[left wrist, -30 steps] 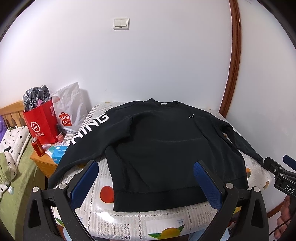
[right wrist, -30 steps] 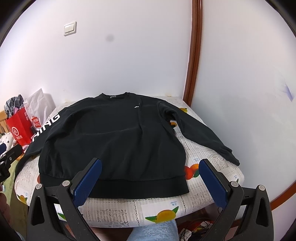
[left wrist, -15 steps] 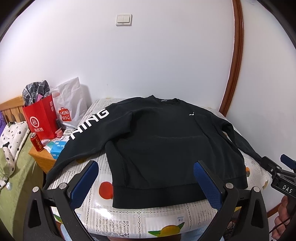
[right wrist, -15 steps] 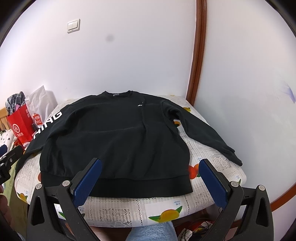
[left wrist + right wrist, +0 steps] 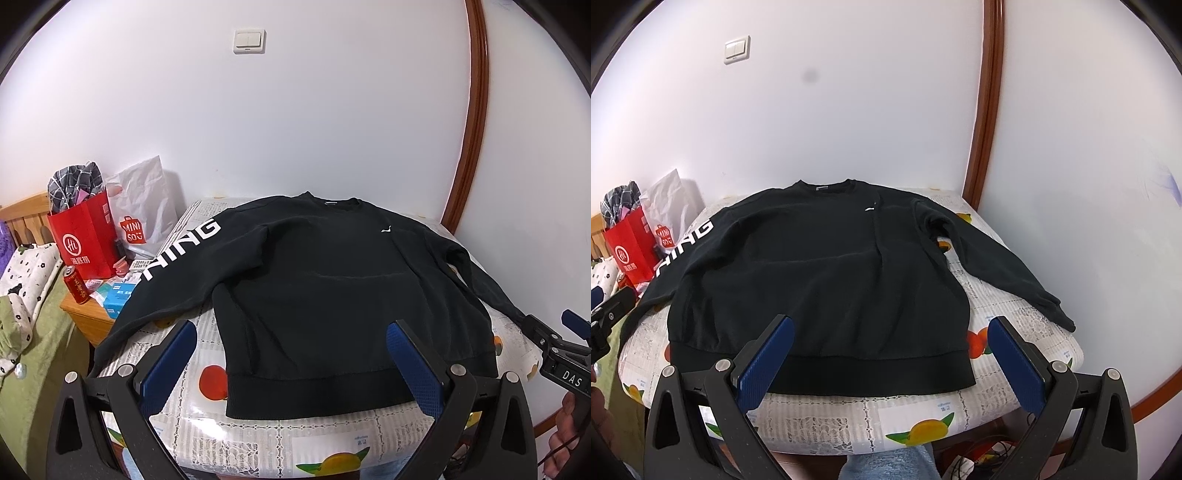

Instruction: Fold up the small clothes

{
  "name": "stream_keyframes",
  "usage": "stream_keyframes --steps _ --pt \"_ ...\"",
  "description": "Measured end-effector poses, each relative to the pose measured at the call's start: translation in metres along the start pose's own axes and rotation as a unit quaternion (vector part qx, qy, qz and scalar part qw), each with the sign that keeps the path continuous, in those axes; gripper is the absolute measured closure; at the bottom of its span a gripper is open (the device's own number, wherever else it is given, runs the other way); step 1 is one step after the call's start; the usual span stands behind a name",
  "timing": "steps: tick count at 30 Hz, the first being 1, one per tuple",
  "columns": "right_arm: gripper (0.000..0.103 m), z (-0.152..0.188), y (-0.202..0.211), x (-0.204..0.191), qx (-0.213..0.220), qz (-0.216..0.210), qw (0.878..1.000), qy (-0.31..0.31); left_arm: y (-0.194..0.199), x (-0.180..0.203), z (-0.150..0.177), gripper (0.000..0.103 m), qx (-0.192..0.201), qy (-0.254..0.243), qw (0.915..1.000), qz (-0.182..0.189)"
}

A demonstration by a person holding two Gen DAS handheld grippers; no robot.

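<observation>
- Left wrist view, lowest part of the frame: the left gripper [image 5: 291, 354] had its blue-padded fingers [image 5: 168, 363] spread wide and held nothing; it hung over the near edge of the table, above the hem.
- Right wrist view, bottom of the frame: the right gripper [image 5: 892, 356] was likewise spread wide and empty, with its pads [image 5: 1015, 363] apart over the hem's right half. In the left wrist view this tool showed at the far right edge, apart from the cloth.
- Just beyond the fingers, in the middle of both frames, the black long-sleeved sweatshirt [image 5: 332, 295] lay flat and face up on the table with its fruit-printed white cloth [image 5: 258, 439], hem [image 5: 849, 373] nearest, collar farthest.
- Toward the left of the frame, the sleeve with white lettering [image 5: 177, 258] ran off the table edge; toward the right, the plain sleeve [image 5: 997, 266] stretched out to the table's right rim.
- Farther off, at the left, a red paper bag [image 5: 83, 240] and a white plastic bag [image 5: 144, 218] stood well apart from the garment.
- Judgement: folding had not begun. No sleeve was turned in and no crease made, so every fold was left to do, likely starting with the sleeves.
</observation>
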State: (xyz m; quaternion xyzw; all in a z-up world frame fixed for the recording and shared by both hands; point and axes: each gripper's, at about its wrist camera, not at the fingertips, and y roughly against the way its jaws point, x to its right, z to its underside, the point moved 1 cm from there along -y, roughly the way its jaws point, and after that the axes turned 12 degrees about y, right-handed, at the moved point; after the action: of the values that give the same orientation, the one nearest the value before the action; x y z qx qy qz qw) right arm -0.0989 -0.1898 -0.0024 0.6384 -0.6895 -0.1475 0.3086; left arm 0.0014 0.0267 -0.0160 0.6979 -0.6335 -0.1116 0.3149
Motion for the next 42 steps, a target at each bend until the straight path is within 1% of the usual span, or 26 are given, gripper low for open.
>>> stream_keyframes --steps 7,14,18,20,22,24,25,29,32,34,35,37,38,39,41,42 --pt "0.0 -0.003 -0.01 0.003 -0.008 0.006 1.0 0.002 -0.005 -0.001 -0.002 0.0 -0.002 0.004 1.0 -0.006" --pt "0.0 -0.004 -0.025 0.002 -0.017 0.007 1.0 -0.001 -0.026 -0.011 -0.005 0.0 -0.016 0.014 0.9997 -0.009" --pt "0.0 -0.005 -0.033 0.001 -0.015 0.001 1.0 0.003 -0.042 -0.022 -0.008 0.0 -0.028 0.022 0.9994 -0.005" --pt "0.0 -0.006 -0.041 0.0 -0.017 0.0 1.0 0.007 -0.051 -0.03 -0.01 0.0 -0.033 0.029 0.999 -0.011" --pt "0.0 -0.007 -0.05 0.001 -0.021 0.0 1.0 0.007 -0.063 -0.04 -0.011 0.0 -0.043 0.041 0.998 -0.022" --pt "0.0 -0.008 -0.064 0.001 -0.029 -0.003 1.0 0.006 -0.077 -0.054 -0.011 0.0 -0.06 0.062 0.9961 -0.018" --pt "0.0 -0.009 -0.07 0.001 -0.032 -0.006 0.999 0.006 -0.085 -0.062 -0.01 0.0 -0.065 0.073 0.9951 -0.016" --pt "0.002 -0.006 -0.101 0.002 -0.034 -0.014 0.999 -0.002 -0.116 -0.096 -0.003 0.001 -0.076 0.116 0.9899 -0.027" --pt "0.006 0.0 -0.119 0.001 -0.036 -0.031 0.999 -0.006 -0.134 -0.121 0.003 0.001 -0.081 0.156 0.984 -0.029" --pt "0.006 0.003 -0.132 0.0 -0.042 -0.039 0.998 -0.006 -0.146 -0.136 0.008 0.001 -0.083 0.176 0.98 -0.044" --pt "0.006 0.004 -0.137 0.0 -0.044 -0.044 0.998 -0.008 -0.151 -0.143 0.009 0.001 -0.084 0.185 0.978 -0.049" --pt "0.007 0.006 -0.148 0.002 -0.05 -0.06 0.997 -0.023 -0.162 -0.158 0.01 0.004 -0.087 0.212 0.9722 -0.049" --pt "0.008 0.007 -0.152 0.004 -0.051 -0.066 0.996 -0.032 -0.167 -0.164 0.01 0.005 -0.087 0.229 0.9685 -0.047" --pt "0.01 0.008 -0.157 0.006 -0.051 -0.071 0.995 -0.042 -0.17 -0.171 0.01 0.009 -0.083 0.246 0.9648 -0.044" --pt "0.014 0.011 -0.164 0.008 -0.053 -0.075 0.994 -0.053 -0.174 -0.181 0.008 0.012 -0.069 0.265 0.9611 -0.034" --pt "0.015 0.012 -0.167 0.007 -0.055 -0.072 0.994 -0.053 -0.176 -0.184 0.006 0.012 -0.062 0.272 0.9598 -0.034"
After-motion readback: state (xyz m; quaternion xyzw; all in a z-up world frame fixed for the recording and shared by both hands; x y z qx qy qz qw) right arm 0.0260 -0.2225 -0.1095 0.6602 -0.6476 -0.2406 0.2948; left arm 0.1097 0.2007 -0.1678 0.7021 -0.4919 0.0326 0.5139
